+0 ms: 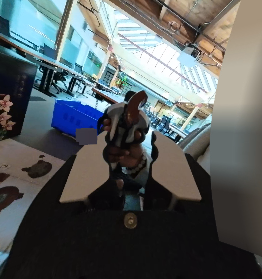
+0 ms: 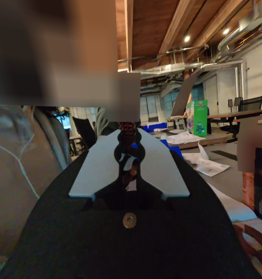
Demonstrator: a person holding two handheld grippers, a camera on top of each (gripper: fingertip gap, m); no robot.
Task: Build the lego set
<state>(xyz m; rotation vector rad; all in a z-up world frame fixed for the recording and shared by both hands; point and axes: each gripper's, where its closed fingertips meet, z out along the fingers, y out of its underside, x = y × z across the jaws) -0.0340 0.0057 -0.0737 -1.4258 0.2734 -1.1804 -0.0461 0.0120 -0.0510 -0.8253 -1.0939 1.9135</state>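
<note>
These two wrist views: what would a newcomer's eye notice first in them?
In the right wrist view, the right gripper pinches a brown studded piece between its fingers. In the left view, the left gripper stands open, facing that same piece. A blue bin sits on the floor at left.

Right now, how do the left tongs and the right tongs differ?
The left tongs stand wide apart; the right tongs are nearly together. The left tongs hold nothing, with only the other gripper and a hand seen between them farther off; the right tongs pinch a brown studded piece. Both have pale flat fingers with black wavy pads.
</note>
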